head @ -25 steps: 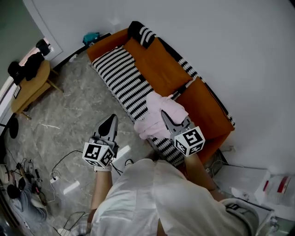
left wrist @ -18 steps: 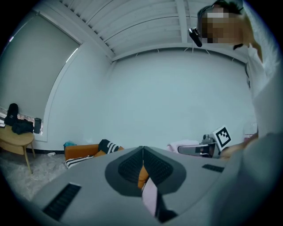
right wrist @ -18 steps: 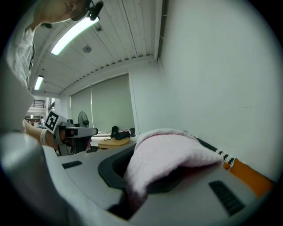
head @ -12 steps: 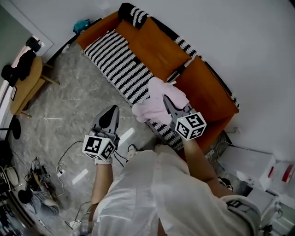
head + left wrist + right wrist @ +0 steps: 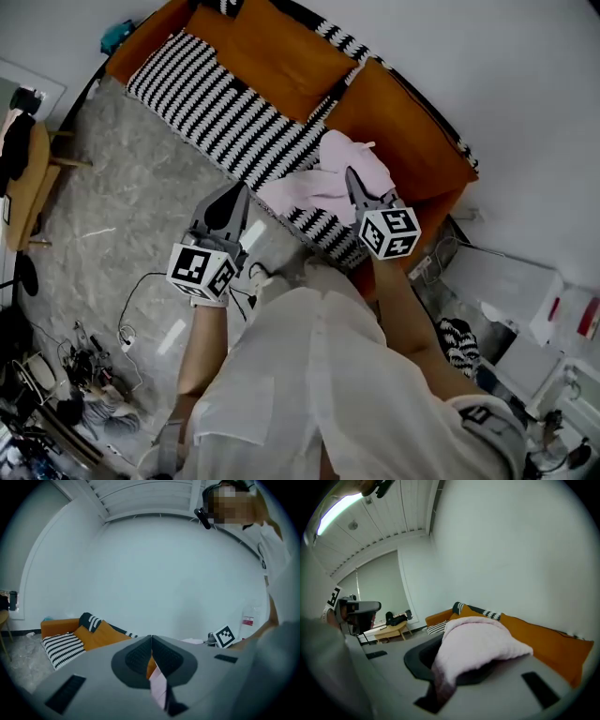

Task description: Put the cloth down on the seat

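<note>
Left gripper (image 5: 236, 190) was clenched with nothing in it, just off the front edge of the sofa (image 5: 281, 56), over the floor (image 5: 103, 216). Right gripper (image 5: 352, 174) was clamped on the pink cloth (image 5: 319, 187). The cloth was bunched over both jaws and spilled toward the left gripper. It was over the near end of the sofa's striped seat (image 5: 206, 98), in front of the orange back cushion (image 5: 403, 131). Couldn't tell if it touched the seat.

text: none legible | red label (image 5: 247, 620): too small to read
</note>
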`<act>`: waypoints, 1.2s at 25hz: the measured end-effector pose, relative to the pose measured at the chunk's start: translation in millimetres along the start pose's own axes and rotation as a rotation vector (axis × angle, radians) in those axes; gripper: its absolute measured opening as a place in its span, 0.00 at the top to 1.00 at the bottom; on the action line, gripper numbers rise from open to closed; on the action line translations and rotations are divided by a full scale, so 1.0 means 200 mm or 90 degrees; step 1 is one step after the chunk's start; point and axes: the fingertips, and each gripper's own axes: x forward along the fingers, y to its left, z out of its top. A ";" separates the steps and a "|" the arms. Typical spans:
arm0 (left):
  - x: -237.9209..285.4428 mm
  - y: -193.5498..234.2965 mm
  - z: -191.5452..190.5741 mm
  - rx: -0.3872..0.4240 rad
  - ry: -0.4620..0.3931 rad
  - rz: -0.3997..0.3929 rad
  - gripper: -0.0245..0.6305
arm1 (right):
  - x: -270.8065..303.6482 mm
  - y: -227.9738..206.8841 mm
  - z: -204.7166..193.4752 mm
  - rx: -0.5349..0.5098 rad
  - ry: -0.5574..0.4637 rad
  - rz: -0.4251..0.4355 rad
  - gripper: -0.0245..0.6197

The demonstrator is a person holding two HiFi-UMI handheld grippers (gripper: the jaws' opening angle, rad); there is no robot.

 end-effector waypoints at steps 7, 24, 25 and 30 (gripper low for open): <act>0.32 -0.19 -0.17 -0.008 0.048 -0.069 0.94 | -0.17 -0.46 -0.21 0.052 0.036 -0.100 0.87; 0.62 -0.37 -0.40 -0.026 0.094 -0.102 0.94 | -0.17 -0.75 -0.59 0.059 0.118 -0.167 0.86; 0.61 -0.35 -0.41 -0.029 0.094 -0.095 0.94 | -0.13 -0.73 -0.61 0.058 0.128 -0.168 0.86; 0.53 -0.26 -0.44 -0.042 0.093 -0.064 0.94 | 0.03 -0.62 -0.73 0.069 0.167 -0.172 0.85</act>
